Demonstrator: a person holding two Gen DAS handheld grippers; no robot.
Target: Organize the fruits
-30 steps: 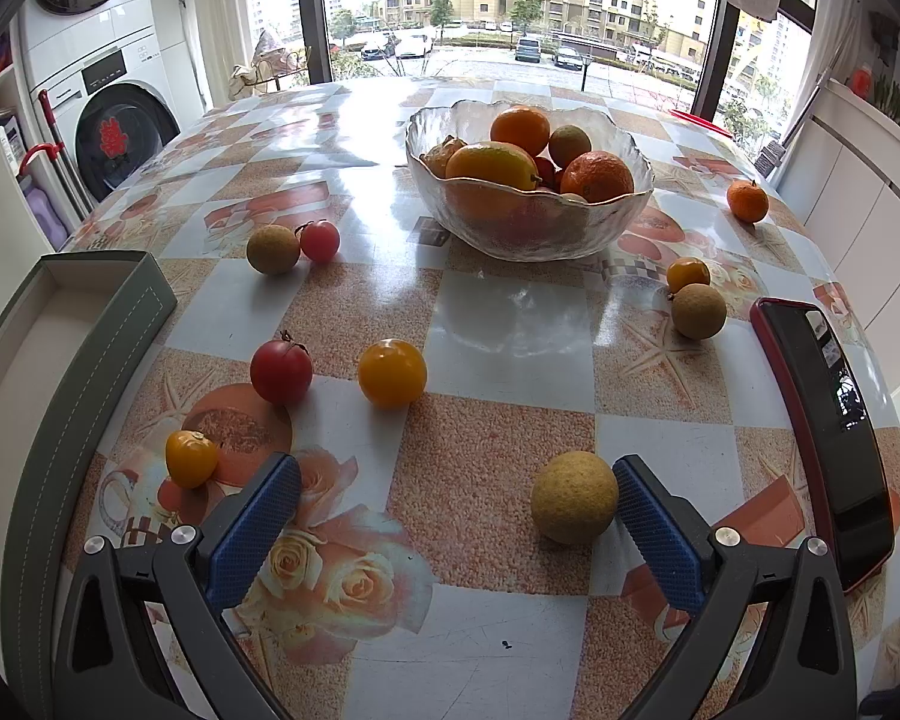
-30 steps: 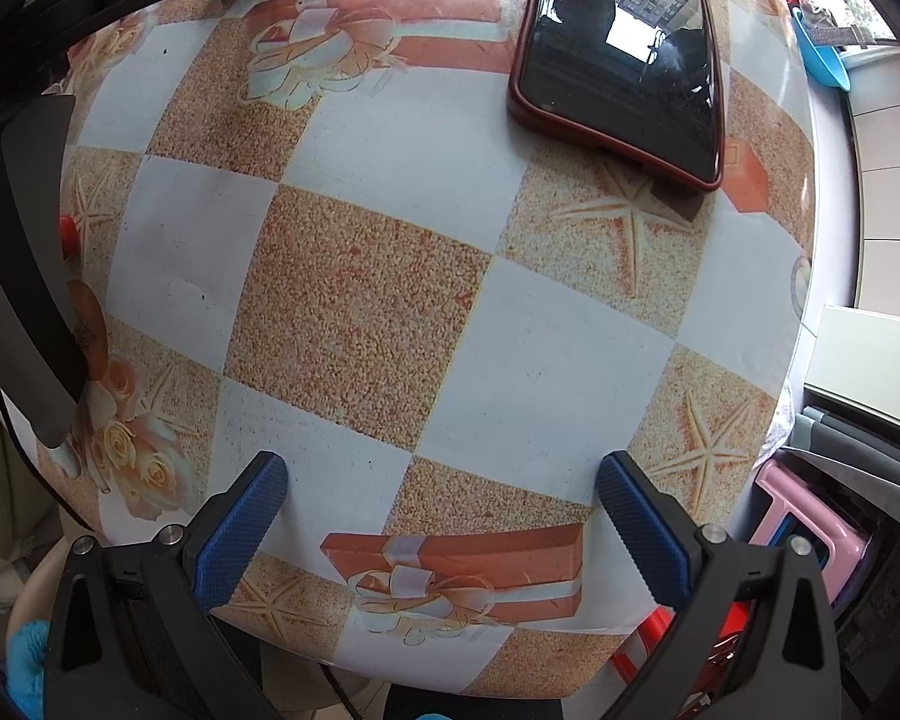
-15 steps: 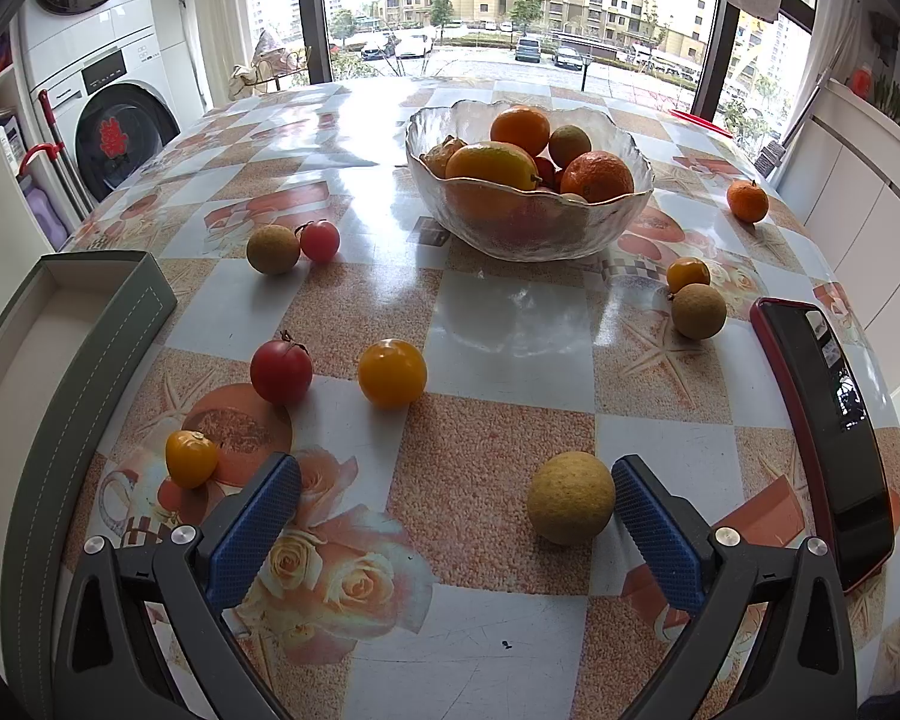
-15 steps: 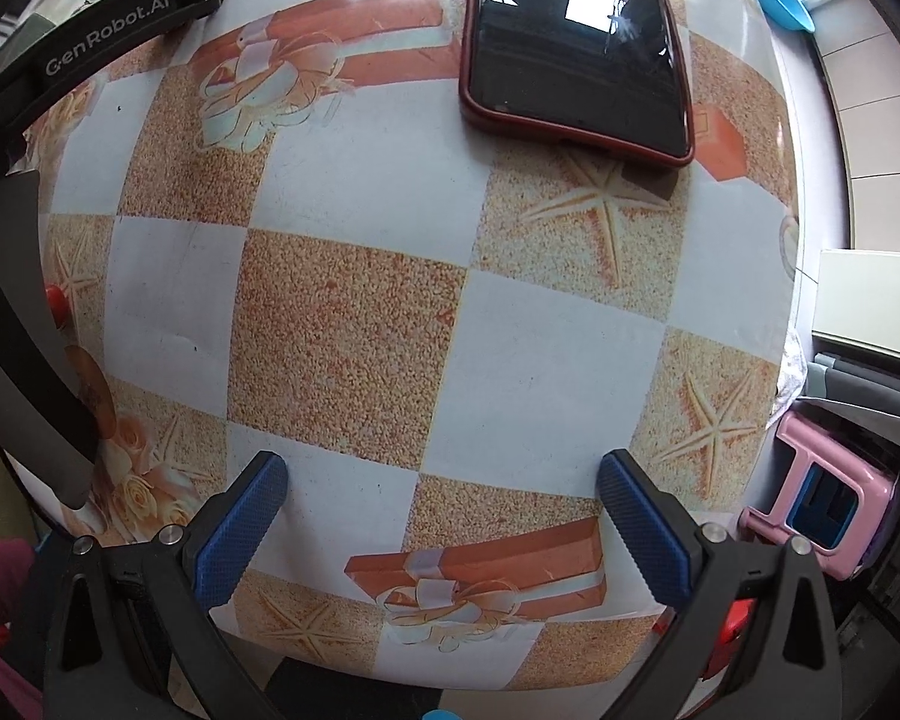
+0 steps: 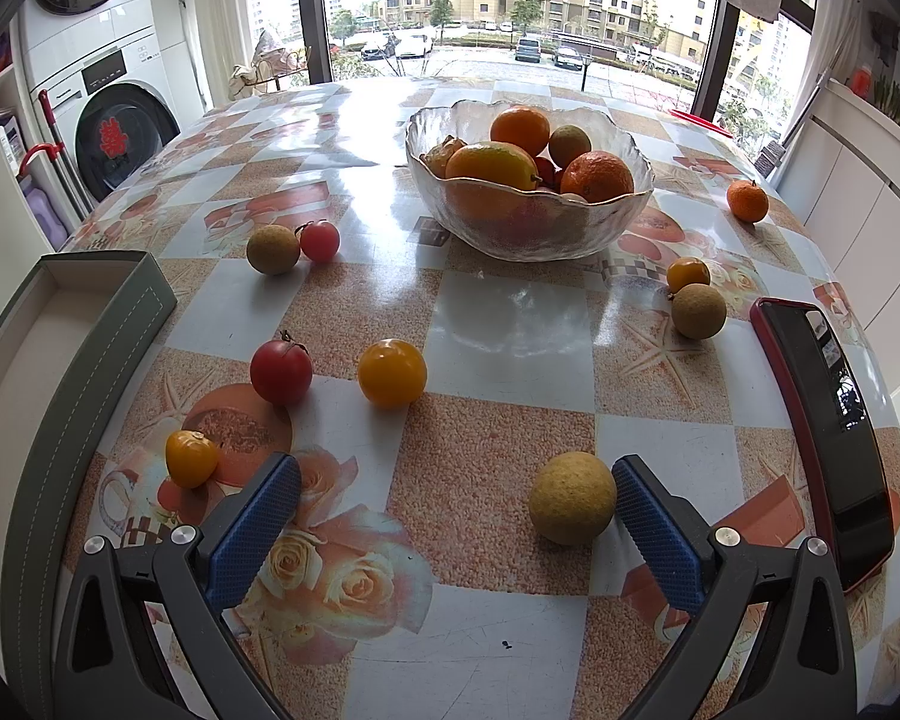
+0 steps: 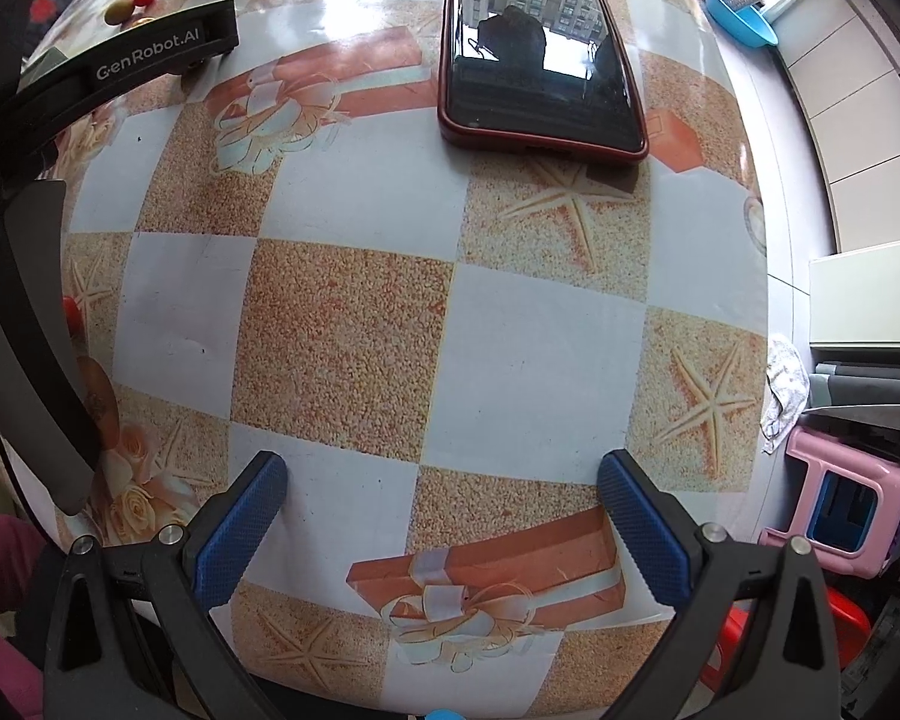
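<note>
A glass bowl [image 5: 624, 222] with several fruits stands at the back of the table. Loose fruits lie around it: a yellow-green round fruit [image 5: 572, 506] just inside the right finger of my left gripper [image 5: 456, 501], a yellow tomato [image 5: 392, 372], a red tomato [image 5: 281, 370], a small orange tomato [image 5: 191, 458], a brown fruit [image 5: 273, 249] beside a pink tomato [image 5: 320, 240], and others at right [image 5: 698, 310]. The left gripper is open and empty. My right gripper [image 6: 441, 507] is open and empty over bare tablecloth.
A red-cased phone [image 5: 822, 426] lies at the table's right edge; it also shows in the right wrist view [image 6: 540, 54]. A grey-green tray [image 5: 36, 396] sits at the left. The left gripper's body [image 6: 120, 66] shows in the right wrist view. A pink stool [image 6: 846, 504] stands beside the table.
The right gripper has swung so the phone sits more central and farther left in its view. The left gripper has barely moved; the yellow-green fruit stays by its right finger.
</note>
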